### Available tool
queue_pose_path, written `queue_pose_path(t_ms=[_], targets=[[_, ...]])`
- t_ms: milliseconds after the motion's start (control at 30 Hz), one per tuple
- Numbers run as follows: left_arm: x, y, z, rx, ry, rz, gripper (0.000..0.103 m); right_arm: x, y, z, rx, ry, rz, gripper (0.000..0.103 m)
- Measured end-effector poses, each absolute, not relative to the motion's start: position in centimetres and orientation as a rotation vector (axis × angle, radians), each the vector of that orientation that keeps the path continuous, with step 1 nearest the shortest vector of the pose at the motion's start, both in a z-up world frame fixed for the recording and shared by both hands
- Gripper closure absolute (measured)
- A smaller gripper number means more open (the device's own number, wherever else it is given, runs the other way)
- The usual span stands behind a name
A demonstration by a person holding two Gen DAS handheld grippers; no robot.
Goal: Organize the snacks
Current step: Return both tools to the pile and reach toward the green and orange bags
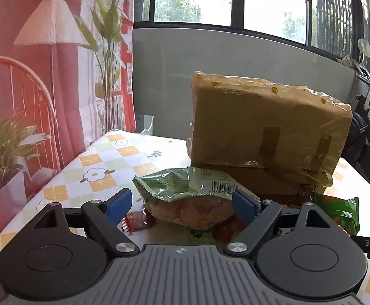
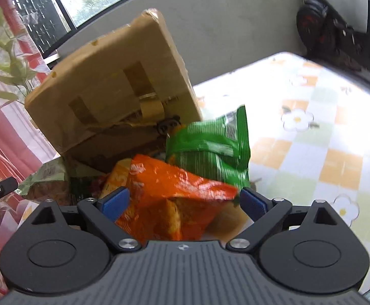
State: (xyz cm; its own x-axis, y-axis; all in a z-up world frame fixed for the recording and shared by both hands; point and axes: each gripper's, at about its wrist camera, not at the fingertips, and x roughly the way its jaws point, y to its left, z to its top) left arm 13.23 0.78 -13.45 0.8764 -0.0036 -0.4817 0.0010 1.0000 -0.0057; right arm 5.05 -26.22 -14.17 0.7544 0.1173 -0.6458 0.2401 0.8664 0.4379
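Daylight from the big window falls on a desk (image 1: 96, 160) covered in a flowered, checked cloth, with a tape-patched cardboard box (image 1: 266, 129) standing propped at the centre of both views and a heap of snack packets at its foot.

From the left wrist view, the left gripper (image 1: 182, 207) has its jaws spread wide, and a clear-and-green packet (image 1: 187, 193) of pale snacks lies right between the blue pads (image 1: 119, 207), low in the frame's middle. Its long axis runs across the frame, roughly from one pad to the other, so the jaws bracket its ends. The pads look just clear of it; nothing is gripped yet, as far as I can tell.

From the right wrist view, the right gripper (image 2: 183, 203) also stands wide open, with an orange packet (image 2: 169, 195) filling the gap at lower centre. It slopes from the upper left down toward the right pad and looks close to or brushing both pads, but motion blur keeps me from saying which. A bright green packet (image 2: 210, 145) sits just behind it, up and right.

Each hand has its own packet squarely ahead; I judge the coming move to be a simple closing on each.
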Motion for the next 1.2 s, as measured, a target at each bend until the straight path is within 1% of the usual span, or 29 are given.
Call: queue_pose_path(t_ms=[300, 400, 533, 667, 700, 733, 767, 933, 1200], targets=[[13.5, 0.0, -15.1, 0.009, 0.537, -0.061, 0.016, 5.9, -24.8, -15.1, 0.518, 0.771, 0.040, 0.007], [13.6, -0.2, -15.5, 0.016, 0.550, -0.076, 0.020, 6.7, -24.7, -15.7, 0.517, 0.779, 0.069, 0.008], [13.7, 0.0, -15.9, 0.005, 0.568, -0.073, 0.020, 7.1, -24.8, -16.5, 0.515, 0.773, 0.050, 0.009], [13.7, 0.0, -15.9, 0.005, 0.572, -0.078, 0.020, 7.4, -24.1, -16.7, 0.479, 0.787, 0.071, 0.016], [13.7, 0.0, -15.9, 0.005, 0.571, -0.080, 0.020, 7.3, -23.9, -16.5, 0.463, 0.781, 0.068, 0.019], [13.6, 0.1, -15.9, 0.004, 0.570, -0.080, 0.020, 7.2, -23.7, -16.2, 0.444, 0.766, 0.070, 0.026], [13.6, 0.1, -15.9, 0.002, 0.570, -0.079, 0.020, 7.0, -23.5, -15.9, 0.429, 0.753, 0.078, 0.027], [13.7, 0.1, -15.8, -0.005, 0.570, -0.071, 0.020, 6.4, -22.6, -14.6, 0.361, 0.697, 0.138, 0.033], [13.7, 0.1, -16.0, 0.004, 0.570, -0.053, 0.020, 6.4, -21.4, -12.4, 0.285, 0.564, 0.204, 0.035]])
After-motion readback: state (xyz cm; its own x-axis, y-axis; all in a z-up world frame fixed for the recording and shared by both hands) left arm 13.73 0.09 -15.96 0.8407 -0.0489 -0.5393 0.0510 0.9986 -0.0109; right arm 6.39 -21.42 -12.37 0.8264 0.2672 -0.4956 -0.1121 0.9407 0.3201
